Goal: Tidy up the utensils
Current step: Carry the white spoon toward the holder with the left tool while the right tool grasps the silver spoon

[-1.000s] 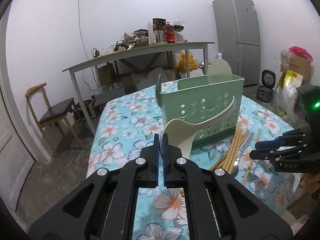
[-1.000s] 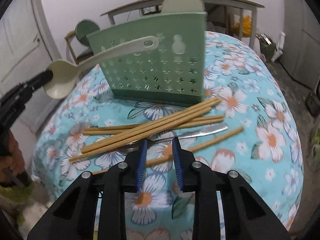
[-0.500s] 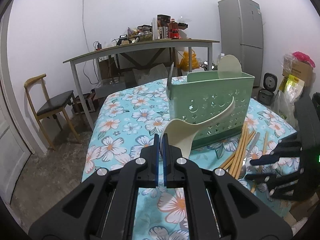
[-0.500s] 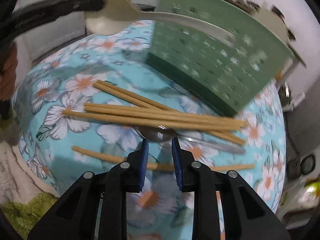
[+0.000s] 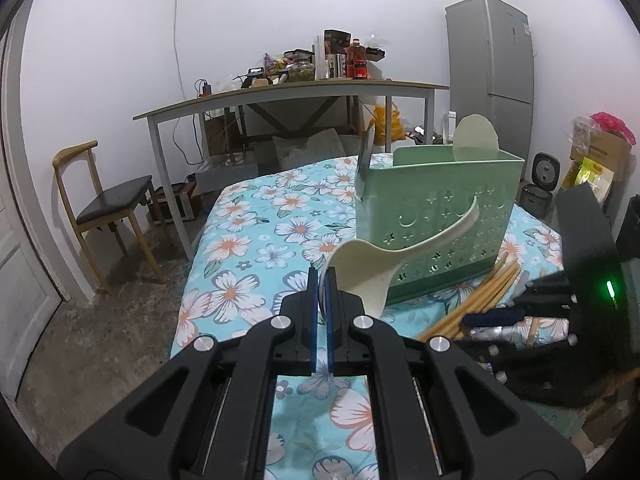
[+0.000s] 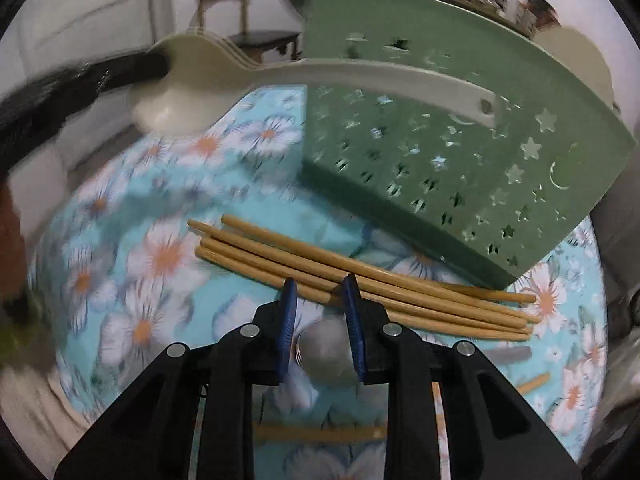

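My left gripper [image 5: 320,280] is shut on the bowl edge of a cream plastic spoon [image 5: 368,268], which it holds in the air in front of the green utensil holder [image 5: 440,208]. The spoon's handle [image 6: 360,76] crosses the holder's front [image 6: 460,152]. Several wooden chopsticks [image 6: 360,276] lie on the flowered cloth beside the holder. My right gripper [image 6: 318,292] is open, low over them. The bowl of a metal spoon [image 6: 324,344] lies on the cloth between its fingers, and the pads do not press on it. From the left wrist the right gripper [image 5: 488,322] shows over the chopsticks [image 5: 480,292].
A knife blade [image 5: 364,164] and a cream round paddle [image 5: 476,136] stand in the holder. One more chopstick [image 6: 320,434] lies near the table's front edge. Beyond the table stand a wooden chair [image 5: 108,208], a long cluttered desk [image 5: 280,96] and a fridge [image 5: 492,60].
My right gripper has rolled and slid across the chopsticks, so the metal spoon's bowl now lies between its fingers. The left gripper keeps its grip on the cream spoon and has barely shifted.
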`<state>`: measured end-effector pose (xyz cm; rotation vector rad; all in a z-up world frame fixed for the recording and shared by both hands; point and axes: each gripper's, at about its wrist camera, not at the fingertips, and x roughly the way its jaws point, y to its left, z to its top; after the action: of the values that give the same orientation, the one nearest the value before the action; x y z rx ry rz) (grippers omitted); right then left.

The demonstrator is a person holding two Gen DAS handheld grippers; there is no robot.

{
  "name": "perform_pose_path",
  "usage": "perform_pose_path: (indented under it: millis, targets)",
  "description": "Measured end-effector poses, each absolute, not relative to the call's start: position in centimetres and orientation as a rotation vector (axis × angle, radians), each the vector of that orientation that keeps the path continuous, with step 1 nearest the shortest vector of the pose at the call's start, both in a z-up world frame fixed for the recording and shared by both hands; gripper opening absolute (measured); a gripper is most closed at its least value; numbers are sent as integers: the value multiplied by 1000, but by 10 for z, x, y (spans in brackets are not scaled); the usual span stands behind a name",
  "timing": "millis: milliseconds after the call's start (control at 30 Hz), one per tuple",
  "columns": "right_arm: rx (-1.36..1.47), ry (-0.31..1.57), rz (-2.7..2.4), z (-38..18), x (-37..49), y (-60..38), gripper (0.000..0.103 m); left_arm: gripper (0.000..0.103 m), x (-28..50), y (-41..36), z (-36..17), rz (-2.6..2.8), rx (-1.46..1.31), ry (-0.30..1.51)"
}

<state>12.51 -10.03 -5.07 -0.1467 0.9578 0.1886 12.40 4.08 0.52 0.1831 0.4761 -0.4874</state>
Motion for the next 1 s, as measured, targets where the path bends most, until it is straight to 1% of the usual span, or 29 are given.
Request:
perform_pose_path:
  millis: [100, 200, 400, 667, 733, 900, 933, 967, 1000]
  targets:
    - [-108, 950, 174, -43, 126, -111, 25, 3, 123, 42, 5, -486, 181, 476]
    - [-145, 954, 189, -37, 113, -115, 27, 3, 124, 43, 5, -486, 176, 476]
    - [-370, 973, 199, -42, 78, -100, 28, 3, 126, 45, 4, -488, 168, 478]
    - [-720, 939, 114, -63, 71, -60, 28, 3, 128, 45, 4, -484, 164, 477]
    - [-766, 931, 77, -67, 74, -53, 28, 3, 128, 45, 4, -483, 161, 476]
    - [-778, 915, -16, -75, 84, -43, 28, 3, 128, 46, 4, -483, 156, 471]
    - [-779, 910, -29, -76, 86, -42, 27, 3, 127, 47, 4, -483, 154, 469]
    - [-772, 910, -40, -76, 88, -40, 19, 3, 126, 47, 5, -483, 152, 466]
    - [-751, 918, -39, -76, 87, -40, 14, 3, 124, 48, 6, -483, 152, 463]
